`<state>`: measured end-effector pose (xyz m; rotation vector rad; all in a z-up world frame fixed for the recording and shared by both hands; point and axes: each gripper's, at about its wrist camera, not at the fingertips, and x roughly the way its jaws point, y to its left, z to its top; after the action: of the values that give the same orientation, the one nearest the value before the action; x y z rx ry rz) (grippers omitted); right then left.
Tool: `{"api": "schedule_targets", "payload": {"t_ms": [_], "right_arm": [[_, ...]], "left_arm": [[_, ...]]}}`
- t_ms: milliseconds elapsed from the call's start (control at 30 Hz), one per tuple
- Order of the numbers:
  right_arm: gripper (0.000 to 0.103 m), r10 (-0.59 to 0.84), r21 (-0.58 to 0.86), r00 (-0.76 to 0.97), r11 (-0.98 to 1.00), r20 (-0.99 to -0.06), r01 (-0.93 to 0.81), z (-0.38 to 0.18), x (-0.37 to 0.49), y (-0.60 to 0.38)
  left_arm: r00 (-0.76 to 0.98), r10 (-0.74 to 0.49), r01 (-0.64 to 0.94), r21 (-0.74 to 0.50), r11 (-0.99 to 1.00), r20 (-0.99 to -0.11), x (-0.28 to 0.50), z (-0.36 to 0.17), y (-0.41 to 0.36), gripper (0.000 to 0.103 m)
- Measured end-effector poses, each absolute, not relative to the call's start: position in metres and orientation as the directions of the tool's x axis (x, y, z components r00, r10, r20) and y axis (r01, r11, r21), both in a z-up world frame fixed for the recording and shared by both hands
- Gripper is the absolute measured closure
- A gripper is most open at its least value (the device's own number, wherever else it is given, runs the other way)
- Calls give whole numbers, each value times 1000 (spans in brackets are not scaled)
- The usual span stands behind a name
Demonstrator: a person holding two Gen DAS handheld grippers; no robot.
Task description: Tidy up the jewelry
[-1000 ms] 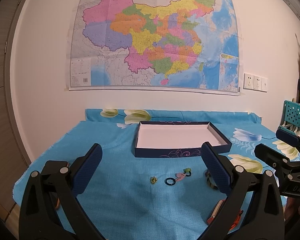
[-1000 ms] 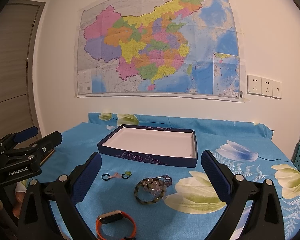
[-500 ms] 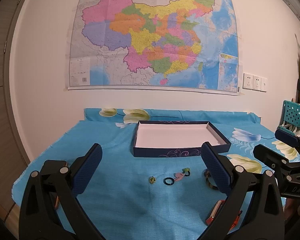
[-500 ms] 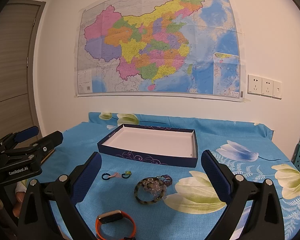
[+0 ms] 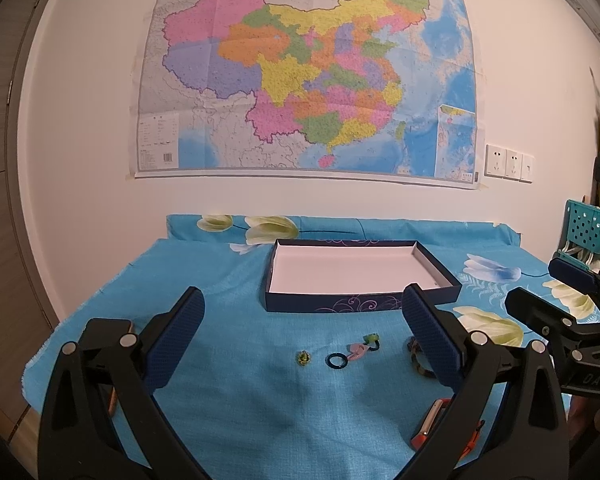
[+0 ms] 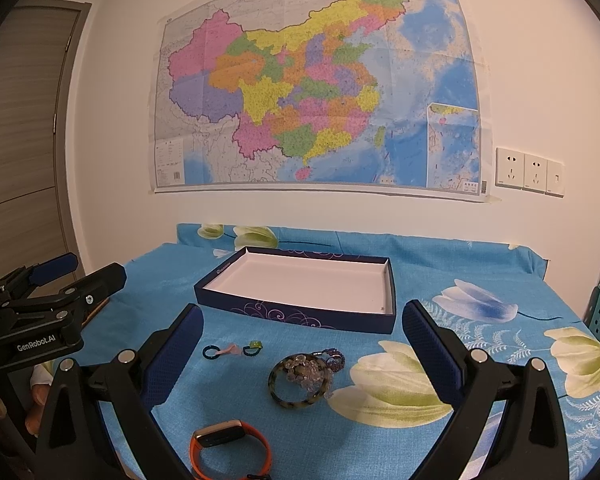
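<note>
Both hand-held grippers, left (image 5: 300, 320) and right (image 6: 300, 328), hover released. The bangle (image 6: 298, 384) lies just ahead of the right one, nearer than the box (image 6: 388, 300) beyond.

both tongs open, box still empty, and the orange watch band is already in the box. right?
Not quite. The orange watch band lies on the blue cloth, well in front of the box, as the right wrist view shows. The rest holds: left tongs and right tongs open, box empty.

Empty navy tray (image 6: 312, 316) upright on blue cloth; rings (image 6: 211, 351), bangle with beads (image 6: 300, 380), orange band (image 6: 230, 454) loose before it.
</note>
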<state>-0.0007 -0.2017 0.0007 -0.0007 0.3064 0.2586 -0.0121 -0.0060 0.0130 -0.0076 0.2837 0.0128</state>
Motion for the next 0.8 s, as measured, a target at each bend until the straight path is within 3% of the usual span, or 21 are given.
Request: {"api": "schedule_targets", "payload": {"t_ms": [500, 667, 800], "right_arm": [[7, 263, 44, 909, 964, -324, -263, -6, 8, -203], [7, 273, 58, 886, 961, -375, -272, -15, 19, -209], [11, 293, 88, 843, 955, -451, -284, -30, 34, -215]], "left_arm": [[949, -22, 19, -13, 1000, -316, 1, 0, -10, 6], [928, -94, 99, -4, 995, -361, 7, -11, -15, 6], [872, -195, 208, -22, 978, -450, 17, -32, -24, 6]]}}
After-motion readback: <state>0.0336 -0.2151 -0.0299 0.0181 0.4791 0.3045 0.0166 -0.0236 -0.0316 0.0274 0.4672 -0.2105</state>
